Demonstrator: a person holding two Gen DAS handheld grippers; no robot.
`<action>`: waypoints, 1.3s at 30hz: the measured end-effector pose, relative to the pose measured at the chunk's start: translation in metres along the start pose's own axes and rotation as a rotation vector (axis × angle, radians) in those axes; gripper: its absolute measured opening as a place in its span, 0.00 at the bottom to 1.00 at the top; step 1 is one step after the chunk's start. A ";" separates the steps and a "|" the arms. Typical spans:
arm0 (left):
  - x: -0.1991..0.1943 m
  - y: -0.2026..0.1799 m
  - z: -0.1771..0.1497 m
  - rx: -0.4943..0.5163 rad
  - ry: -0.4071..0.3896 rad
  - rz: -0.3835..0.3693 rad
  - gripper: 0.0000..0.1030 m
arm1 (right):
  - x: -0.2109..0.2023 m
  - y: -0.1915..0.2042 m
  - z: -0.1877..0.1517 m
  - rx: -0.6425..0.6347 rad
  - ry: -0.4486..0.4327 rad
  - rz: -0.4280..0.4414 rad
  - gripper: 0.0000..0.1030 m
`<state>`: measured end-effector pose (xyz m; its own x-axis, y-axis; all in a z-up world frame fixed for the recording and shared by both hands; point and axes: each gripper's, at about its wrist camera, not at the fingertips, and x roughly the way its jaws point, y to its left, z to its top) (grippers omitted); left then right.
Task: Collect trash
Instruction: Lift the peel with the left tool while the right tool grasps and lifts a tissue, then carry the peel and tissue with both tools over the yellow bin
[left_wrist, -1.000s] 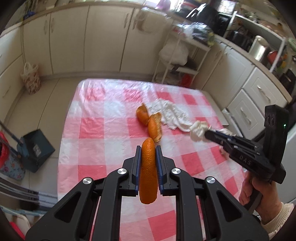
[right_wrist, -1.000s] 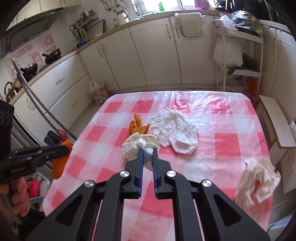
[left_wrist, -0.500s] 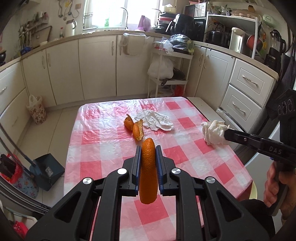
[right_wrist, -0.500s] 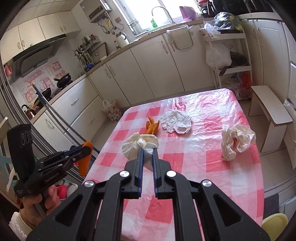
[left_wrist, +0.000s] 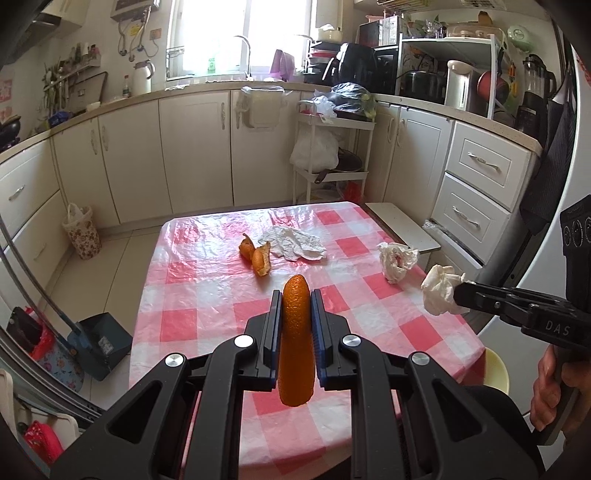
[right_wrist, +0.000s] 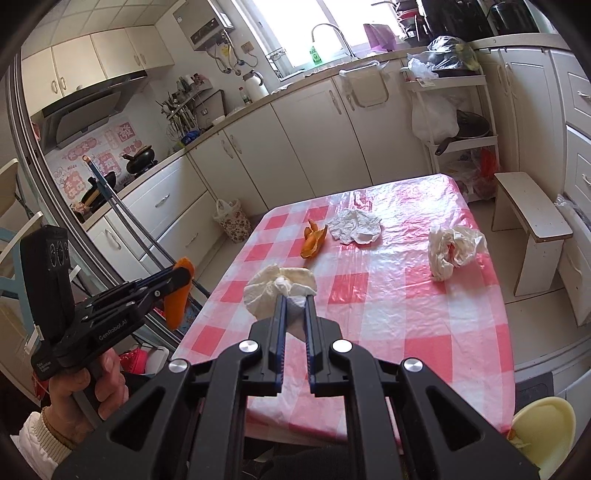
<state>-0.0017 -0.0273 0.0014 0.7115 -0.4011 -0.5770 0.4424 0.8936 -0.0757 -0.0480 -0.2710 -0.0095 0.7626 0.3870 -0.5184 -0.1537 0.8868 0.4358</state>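
1. Left wrist view: my left gripper (left_wrist: 294, 314) is clamped on a strip of orange peel (left_wrist: 295, 339), the strip standing upright between the 2 blue pads, above the near half of the checked table (left_wrist: 192, 295).
2. Same view: farther along the table lie 2 loose peel pieces (left_wrist: 255, 254), touching each other, with a flat white tissue (left_wrist: 295, 243) just beside them on the right.
3. A crumpled, red-stained tissue (left_wrist: 397, 260) sits by the table's right edge.
4. At the right, my right gripper (left_wrist: 461, 291) pinches a white tissue wad (left_wrist: 439, 293) off the table's right edge.
5. Right wrist view: my right gripper (right_wrist: 294, 291) is closed on that tissue wad (right_wrist: 277, 290), held over the table's (right_wrist: 406, 332) near left part.
6. Beyond it on the table: the peel pieces (right_wrist: 314, 240), the flat tissue (right_wrist: 354, 229), then the stained tissue (right_wrist: 452, 251) to the right.
7. Left of the table, my left hand (right_wrist: 86, 387) holds the left gripper (right_wrist: 184, 275), its peel (right_wrist: 177, 295) hanging clear of the table's edge.
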 end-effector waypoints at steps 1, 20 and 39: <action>-0.003 -0.004 -0.002 0.001 -0.001 -0.006 0.14 | -0.004 -0.001 -0.002 -0.001 -0.005 -0.001 0.10; -0.029 -0.131 -0.002 0.082 0.012 -0.332 0.14 | -0.113 -0.078 -0.053 0.096 -0.116 -0.225 0.10; 0.078 -0.357 -0.036 0.235 0.373 -0.572 0.17 | -0.154 -0.203 -0.144 0.327 -0.007 -0.505 0.19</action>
<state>-0.1237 -0.3710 -0.0458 0.1179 -0.6603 -0.7417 0.8256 0.4802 -0.2962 -0.2249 -0.4744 -0.1236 0.6955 -0.0648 -0.7156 0.4289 0.8365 0.3411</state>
